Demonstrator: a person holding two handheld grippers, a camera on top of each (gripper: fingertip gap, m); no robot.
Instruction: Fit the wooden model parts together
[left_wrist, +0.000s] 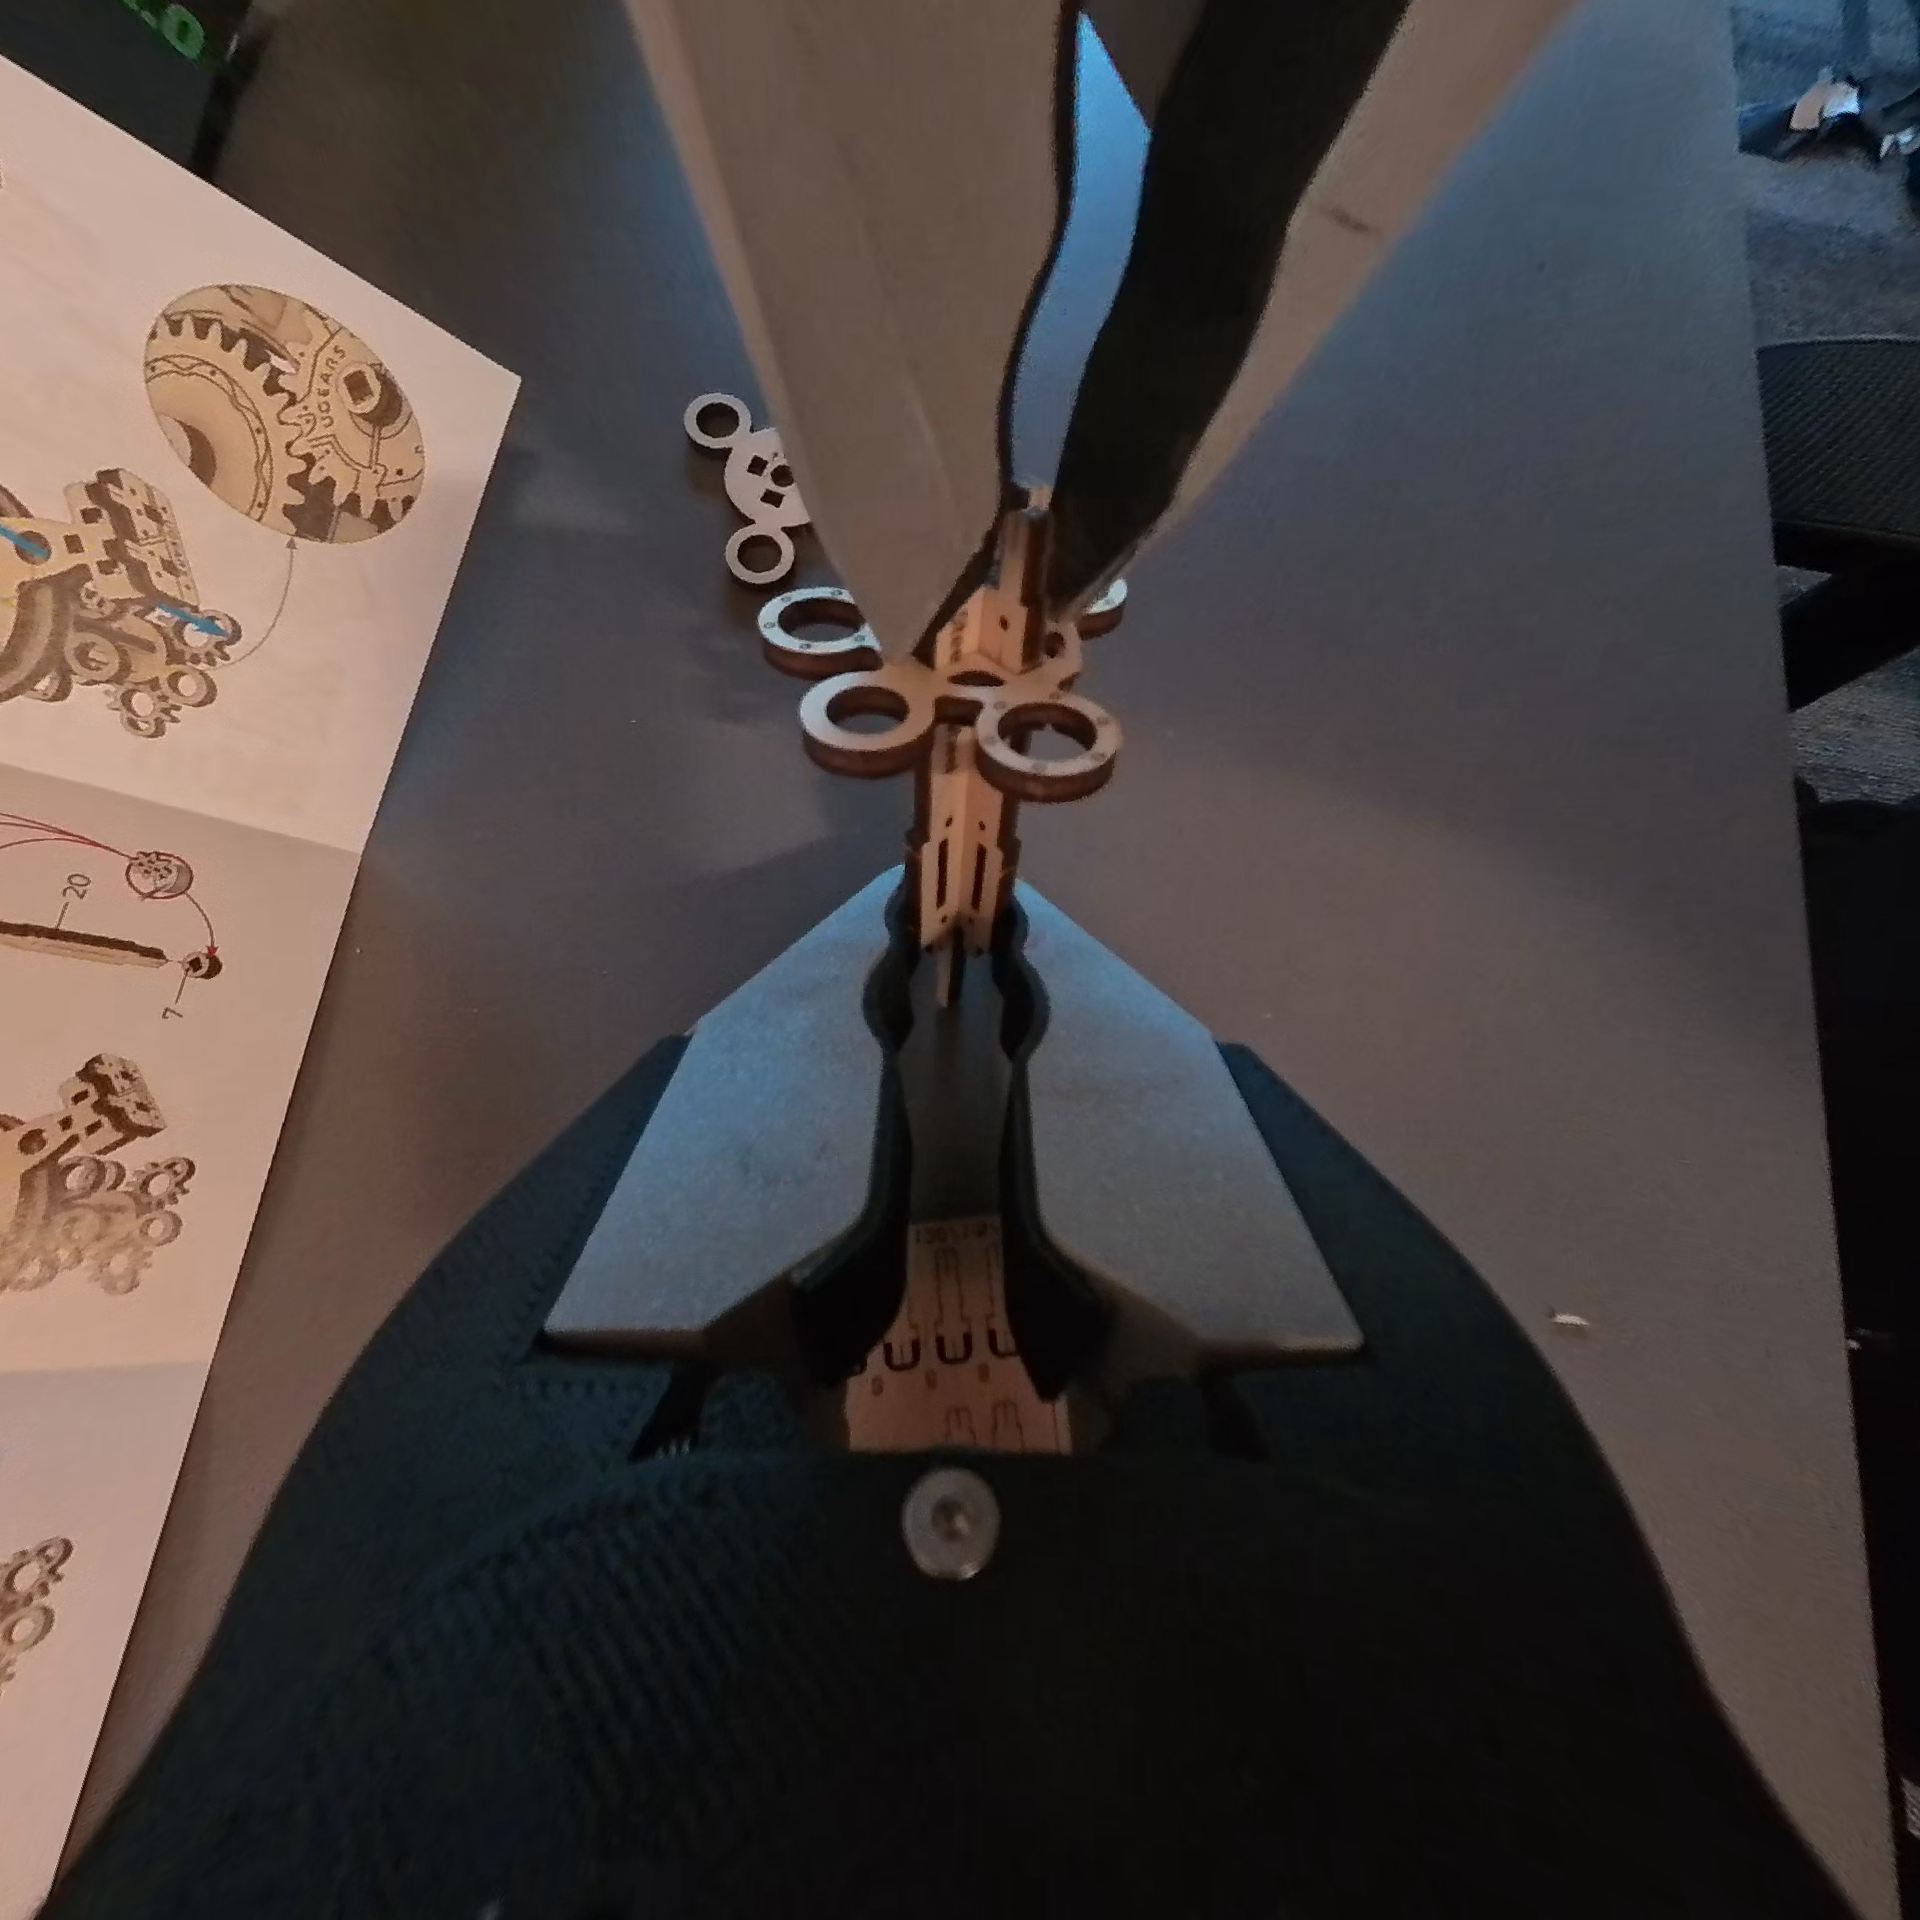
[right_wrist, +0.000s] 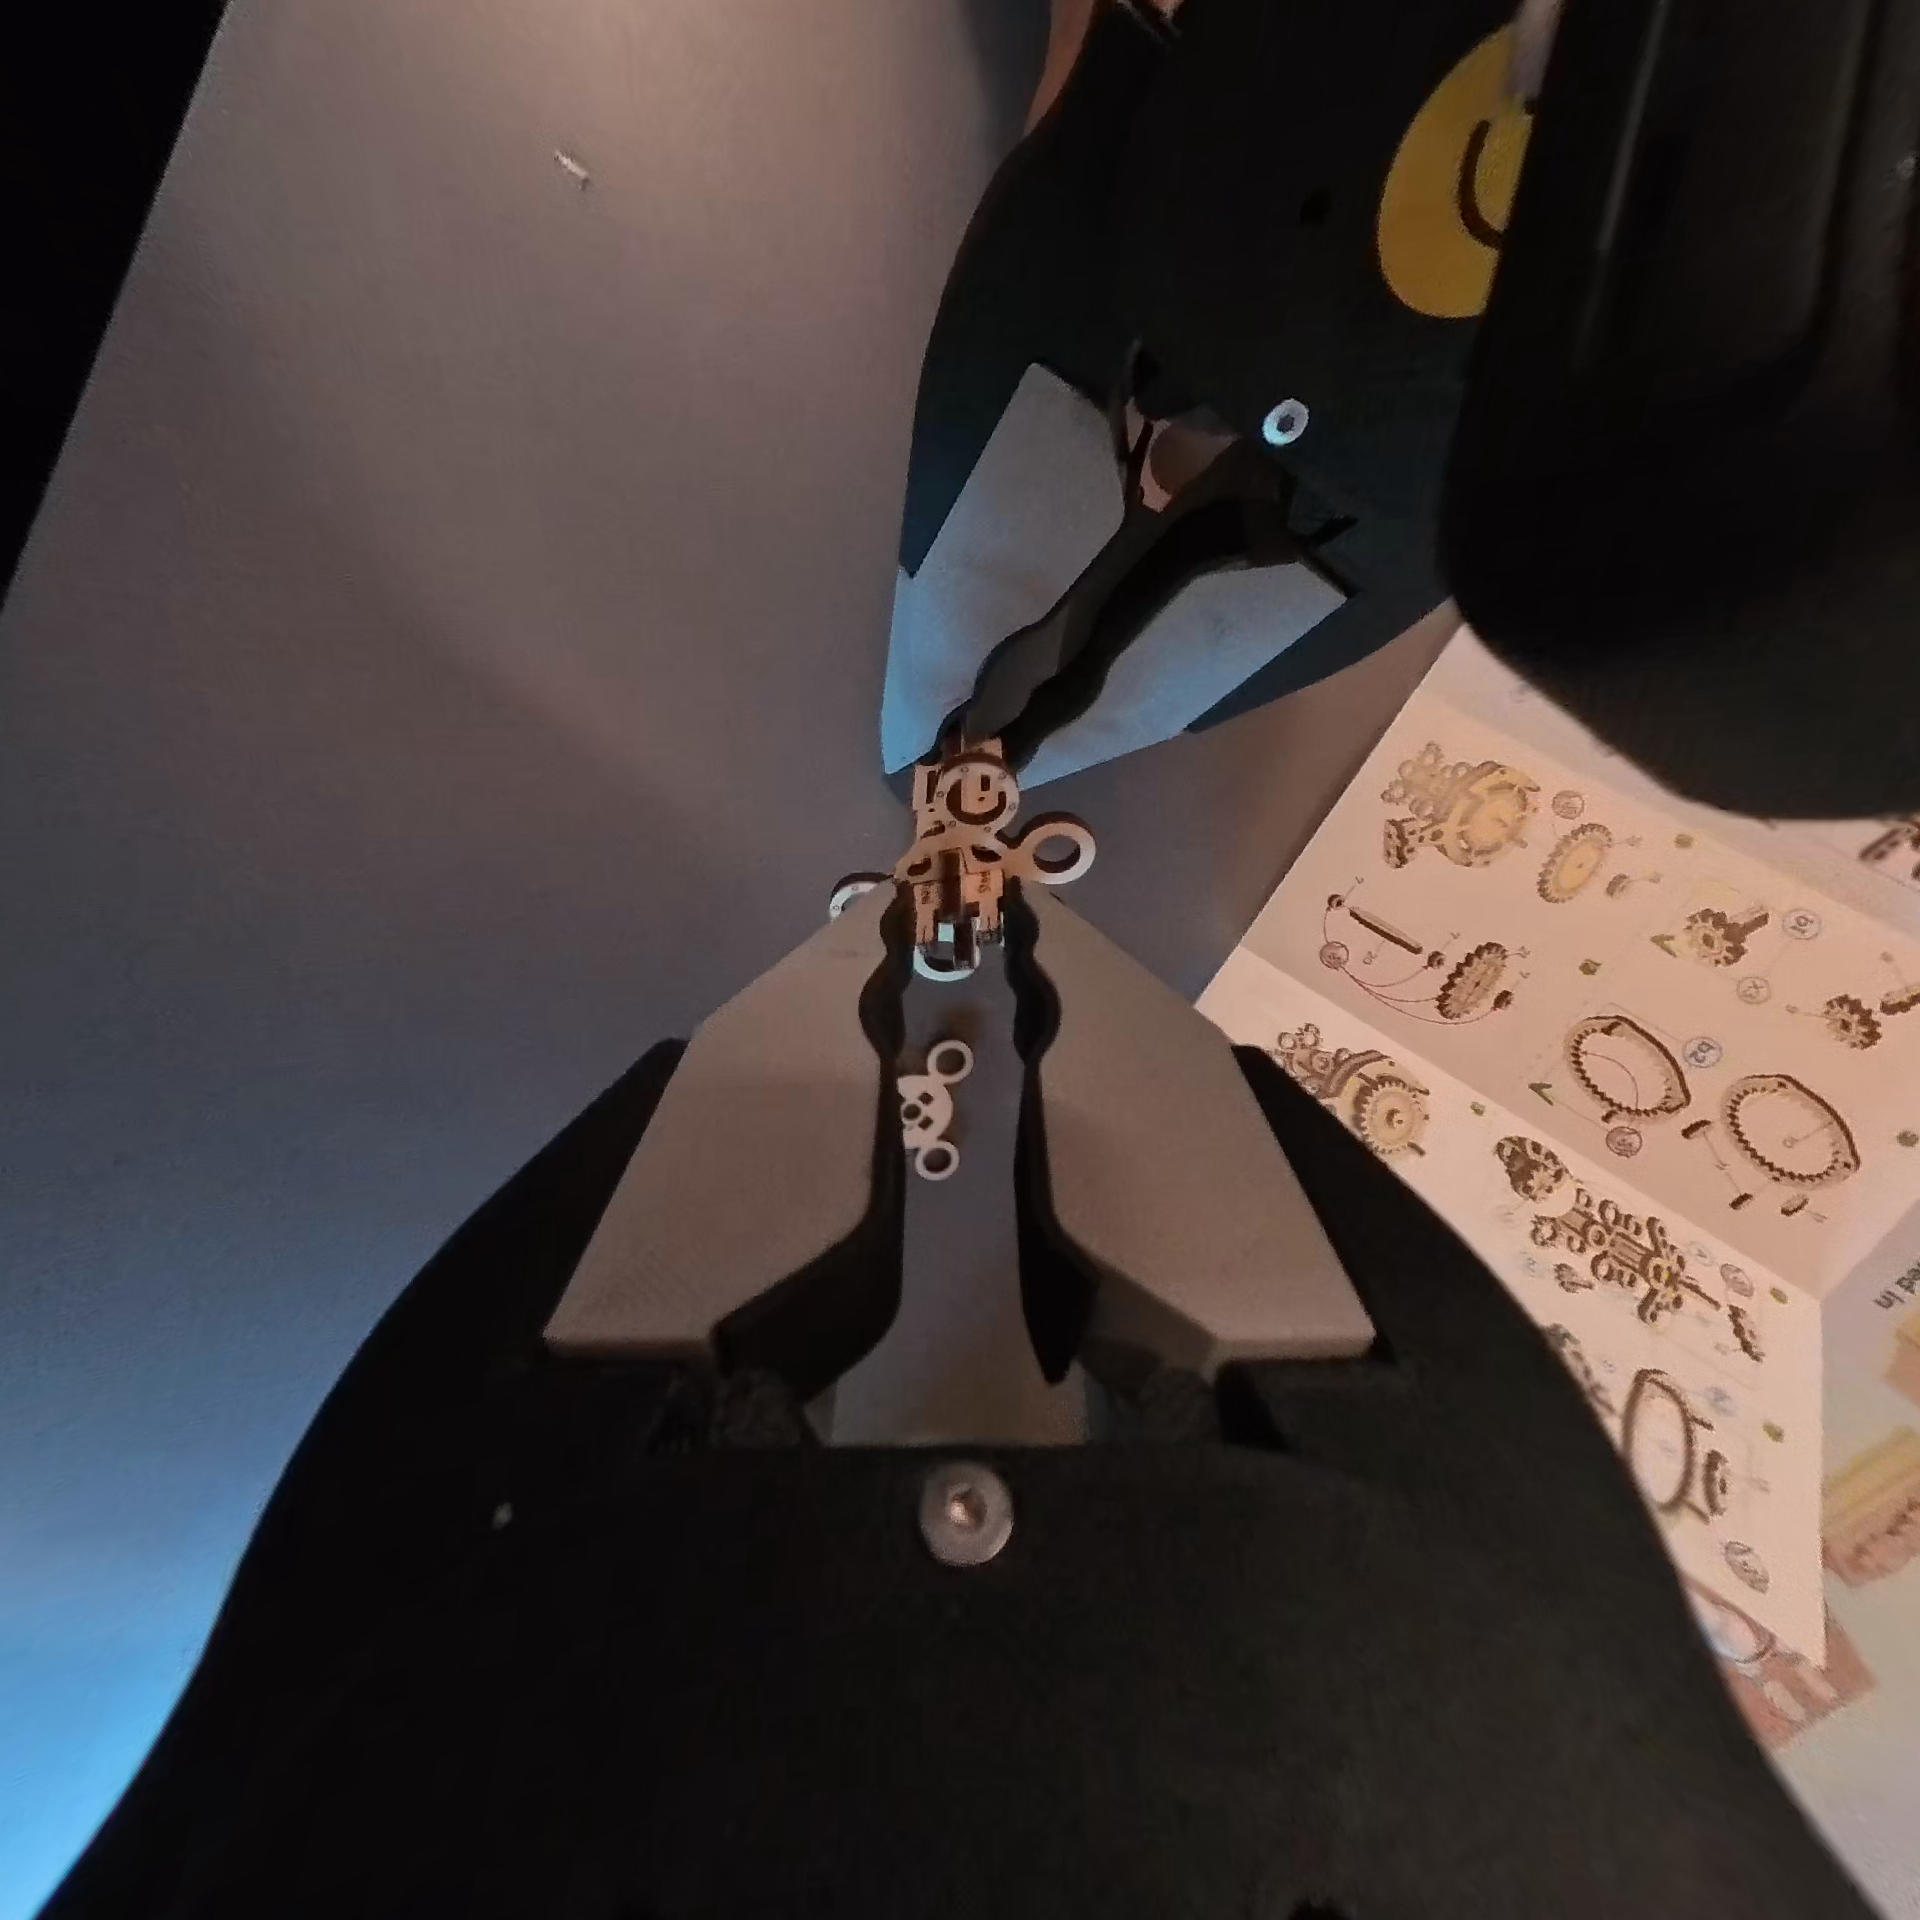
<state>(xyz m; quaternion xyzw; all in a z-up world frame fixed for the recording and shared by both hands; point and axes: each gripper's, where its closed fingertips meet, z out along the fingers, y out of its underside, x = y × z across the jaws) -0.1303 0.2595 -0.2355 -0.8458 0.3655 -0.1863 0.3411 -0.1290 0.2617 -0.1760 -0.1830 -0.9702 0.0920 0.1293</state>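
A small wooden assembly (left_wrist: 961, 727), a slotted shaft carrying a flat plate with rings, is held in the air between both grippers. My left gripper (left_wrist: 958, 940) is shut on the shaft's near end. My right gripper (left_wrist: 1023, 520) comes in from the far side and is shut on the other end. In the right wrist view the assembly (right_wrist: 956, 831) sits between my right gripper (right_wrist: 951, 935) and the left gripper (right_wrist: 977, 743). A loose flat wooden part with two rings (left_wrist: 753, 483) lies on the table; it also shows between the right fingers (right_wrist: 930, 1112).
An open instruction booklet (left_wrist: 208, 623) lies on the dark grey table (left_wrist: 1351, 831); it also shows at the right in the right wrist view (right_wrist: 1558, 1039). A wooden sheet with cut-outs (left_wrist: 956, 1351) shows under the left gripper. A small chip (left_wrist: 1567, 1321) lies on the table. My hands' fingertips stand some 6 cm from each other.
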